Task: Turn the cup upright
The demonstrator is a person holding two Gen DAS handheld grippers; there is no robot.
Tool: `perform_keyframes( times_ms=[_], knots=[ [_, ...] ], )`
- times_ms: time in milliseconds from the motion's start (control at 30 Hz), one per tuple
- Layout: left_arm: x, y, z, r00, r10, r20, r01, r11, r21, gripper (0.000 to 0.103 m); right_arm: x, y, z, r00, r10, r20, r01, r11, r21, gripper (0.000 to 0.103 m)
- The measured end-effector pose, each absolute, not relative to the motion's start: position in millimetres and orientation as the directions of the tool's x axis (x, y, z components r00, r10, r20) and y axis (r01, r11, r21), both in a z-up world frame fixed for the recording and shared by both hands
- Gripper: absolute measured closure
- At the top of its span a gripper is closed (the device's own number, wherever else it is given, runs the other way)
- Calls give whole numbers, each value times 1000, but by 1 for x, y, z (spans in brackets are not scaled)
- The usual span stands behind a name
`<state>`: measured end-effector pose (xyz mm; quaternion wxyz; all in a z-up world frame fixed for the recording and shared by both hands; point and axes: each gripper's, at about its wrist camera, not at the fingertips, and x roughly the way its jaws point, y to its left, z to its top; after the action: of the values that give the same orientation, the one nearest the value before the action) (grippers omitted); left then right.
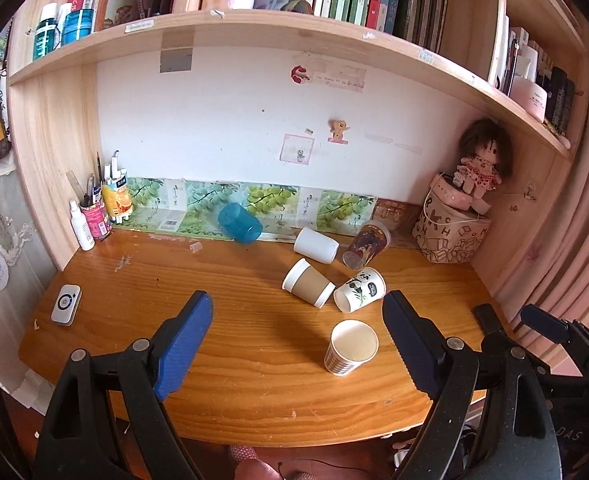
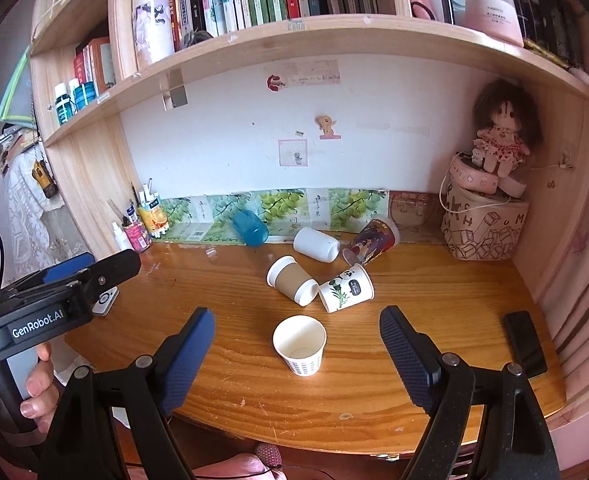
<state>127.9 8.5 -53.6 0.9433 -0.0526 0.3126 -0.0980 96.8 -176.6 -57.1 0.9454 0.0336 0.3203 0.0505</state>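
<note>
A checked paper cup (image 2: 300, 345) stood upright near the front rim of the wooden bench (image 2: 434, 292), mouth open, with bare varnished grain on every side of it. Behind it five cups lay tipped over in a loose cluster: a brown-sleeved paper cup (image 2: 292, 280) touching a panda-print paper cup (image 2: 345, 288), then a plain white cup (image 2: 316, 243) and a dark printed plastic cup (image 2: 371, 241) just beside each other, and a translucent blue tumbler (image 2: 250, 228) against the grape-print strip at the wall.

The left gripper (image 1: 296, 334) hovered over the front of the bench, its ribbed blue jaws spread wide and holding nothing. The right gripper (image 2: 296, 338) hung likewise, jaws wide apart and empty, the upright cup showing between them.

A black phone (image 2: 525, 344) lay close to the right end, near the curved front edge. A small white device (image 1: 66, 304) sat well to the left. A patterned fabric box (image 2: 484, 226) filled the back right corner.
</note>
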Motion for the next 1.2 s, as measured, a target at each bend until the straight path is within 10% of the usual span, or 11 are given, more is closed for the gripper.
perform_keyframes(
  times_ms=[33, 1200],
  knots=[
    [124, 8, -50, 787, -217, -578, 146, 975, -167, 14, 93, -177, -55, 793, 111, -599, -70, 993, 91, 0],
    [66, -15, 2, 935, -51, -352, 40, 998, -38, 0, 37, -191, -13, 913, 67, -402, -14, 991, 133, 0]
  ],
)
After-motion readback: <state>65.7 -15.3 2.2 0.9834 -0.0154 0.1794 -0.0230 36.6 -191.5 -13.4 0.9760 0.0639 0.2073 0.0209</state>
